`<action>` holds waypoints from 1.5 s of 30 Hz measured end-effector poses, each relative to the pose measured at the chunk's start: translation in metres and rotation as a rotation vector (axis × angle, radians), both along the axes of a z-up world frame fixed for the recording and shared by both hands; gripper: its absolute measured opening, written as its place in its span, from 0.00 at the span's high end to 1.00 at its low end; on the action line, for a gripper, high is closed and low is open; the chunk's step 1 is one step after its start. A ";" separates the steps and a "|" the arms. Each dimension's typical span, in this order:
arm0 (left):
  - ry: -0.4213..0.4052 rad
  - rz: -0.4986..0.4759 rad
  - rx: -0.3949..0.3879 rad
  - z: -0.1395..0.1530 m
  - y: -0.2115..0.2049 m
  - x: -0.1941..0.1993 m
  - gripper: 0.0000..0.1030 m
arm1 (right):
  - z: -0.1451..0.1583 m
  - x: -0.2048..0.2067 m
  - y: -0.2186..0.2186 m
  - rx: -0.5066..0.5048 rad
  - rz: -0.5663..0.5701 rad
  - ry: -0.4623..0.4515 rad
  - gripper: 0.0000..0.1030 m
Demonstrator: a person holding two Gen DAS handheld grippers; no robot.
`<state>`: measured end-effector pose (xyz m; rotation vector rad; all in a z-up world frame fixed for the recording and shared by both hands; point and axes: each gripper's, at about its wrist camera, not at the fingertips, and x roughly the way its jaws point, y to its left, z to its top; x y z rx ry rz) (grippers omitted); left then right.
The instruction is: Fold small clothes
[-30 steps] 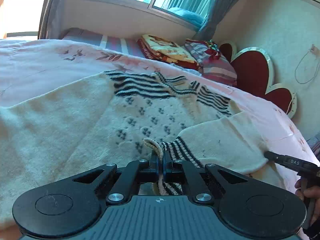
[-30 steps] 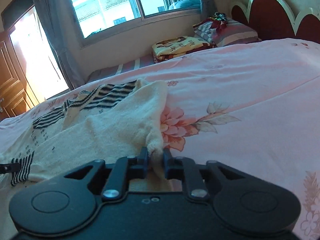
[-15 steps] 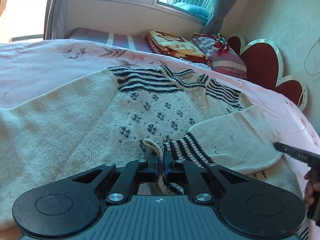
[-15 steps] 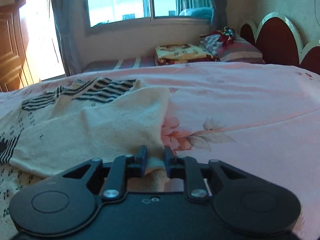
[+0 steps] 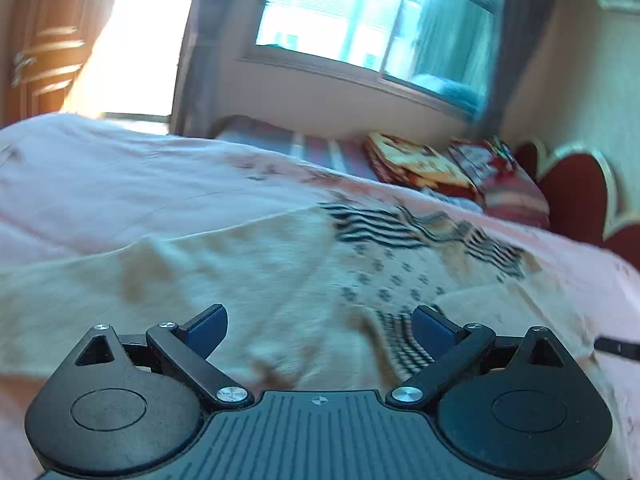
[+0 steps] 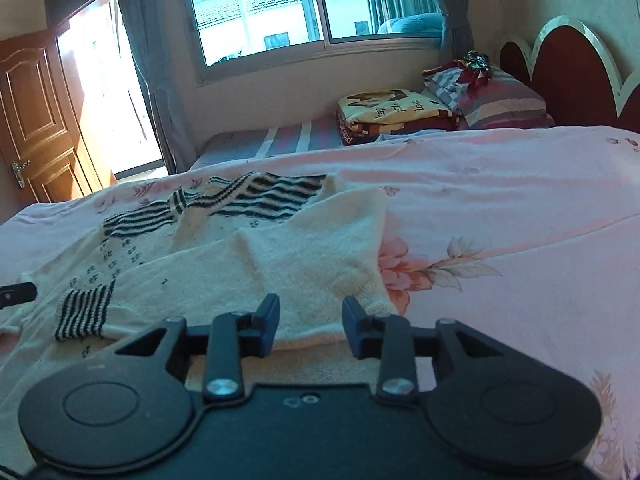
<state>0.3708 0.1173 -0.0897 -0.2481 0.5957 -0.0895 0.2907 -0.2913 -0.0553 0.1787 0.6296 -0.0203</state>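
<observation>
My left claw [image 5: 319, 330] and right claw [image 6: 310, 326] both gaped empty over the cream knit sweater [image 6: 304, 264], its sleeve folded across, on the pink bedspread [image 6: 500, 208].

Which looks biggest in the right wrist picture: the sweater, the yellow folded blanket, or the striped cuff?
1. The sweater looks largest by far, spread over the pink bed cover.
2. The yellow folded blanket.
3. The striped cuff.
The blanket lies much farther from the camera than the cuff, so ranking those two is unsure.
</observation>
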 end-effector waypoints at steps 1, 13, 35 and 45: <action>0.010 0.073 -0.036 -0.004 0.026 -0.012 0.16 | 0.000 -0.004 0.000 0.007 -0.004 0.006 0.65; 0.041 0.609 -0.545 -0.076 0.221 -0.059 0.69 | -0.011 -0.019 0.032 0.148 -0.050 0.098 0.63; 0.072 -0.279 0.035 -0.052 -0.130 0.042 0.94 | 0.004 -0.034 0.044 0.206 -0.045 0.054 0.62; -0.066 -0.301 0.193 -0.016 -0.121 -0.024 0.26 | -0.005 -0.005 0.041 0.503 0.017 0.037 0.50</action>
